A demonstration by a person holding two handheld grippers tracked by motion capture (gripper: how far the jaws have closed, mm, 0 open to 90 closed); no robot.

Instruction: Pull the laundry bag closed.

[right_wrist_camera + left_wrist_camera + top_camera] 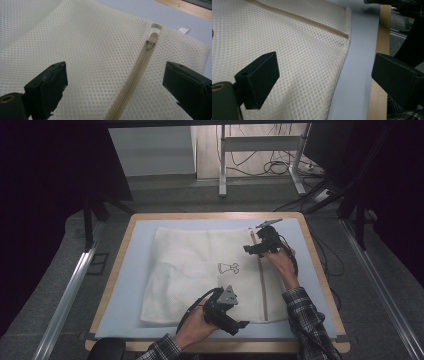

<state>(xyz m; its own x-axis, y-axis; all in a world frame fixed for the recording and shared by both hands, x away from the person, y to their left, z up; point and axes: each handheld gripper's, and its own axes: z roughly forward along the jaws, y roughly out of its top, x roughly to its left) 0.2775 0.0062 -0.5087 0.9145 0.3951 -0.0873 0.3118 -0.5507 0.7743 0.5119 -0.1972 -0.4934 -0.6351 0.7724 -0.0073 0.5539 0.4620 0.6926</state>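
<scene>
A white mesh laundry bag (200, 270) lies flat on a light blue mat (135, 270), with a small black print (228, 267) near its middle. A beige zipper (261, 280) runs along its right side. My left gripper (239, 326) hovers open over the bag's near right corner; in the left gripper view its jaws (325, 67) straddle the mesh edge (312, 82) and the zipper's end (345, 35). My right gripper (250, 245) is open above the far end of the zipper. The zipper slider (150, 43) lies ahead between the right gripper's jaws (115, 72).
The mat covers a wooden table (115, 275) whose edge (383, 30) runs close beside the bag's corner. A small white tag (184, 29) sticks out at the bag's far edge. Behind the table stand a metal desk frame (222, 165) and floor cables (270, 167); aluminium rails (70, 290) flank it.
</scene>
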